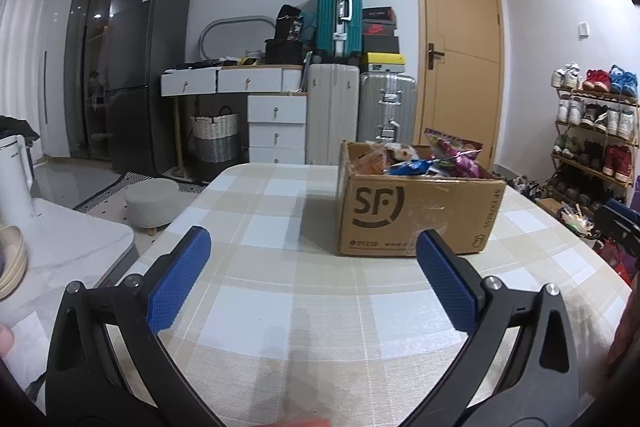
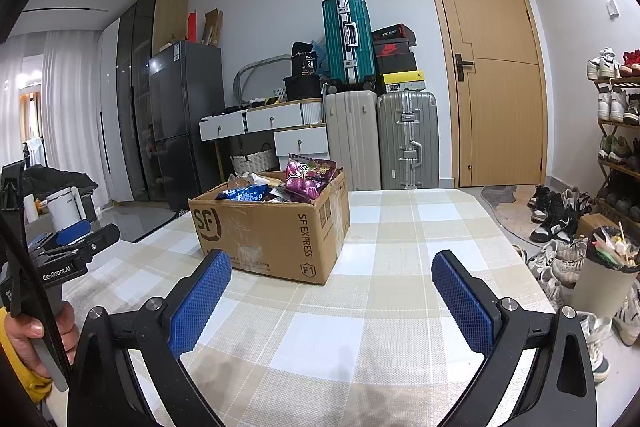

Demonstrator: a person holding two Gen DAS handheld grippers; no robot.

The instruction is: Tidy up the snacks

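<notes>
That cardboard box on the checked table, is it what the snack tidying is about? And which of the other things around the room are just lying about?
Part of the job:
cardboard box
purple snack bag standing in it
blue snack packet in it
left gripper and right gripper, both open and empty

Just lying about:
suitcases
shoe rack
fridge
woven basket

Beyond the right hand-held gripper [image 2: 331, 269], the cardboard box [image 2: 256, 227] hides the lower parts of its snack packets [image 2: 308, 177]; their labels are illegible. The left hand-held gripper [image 2: 86, 233] is cut off at the frame's left edge.
</notes>
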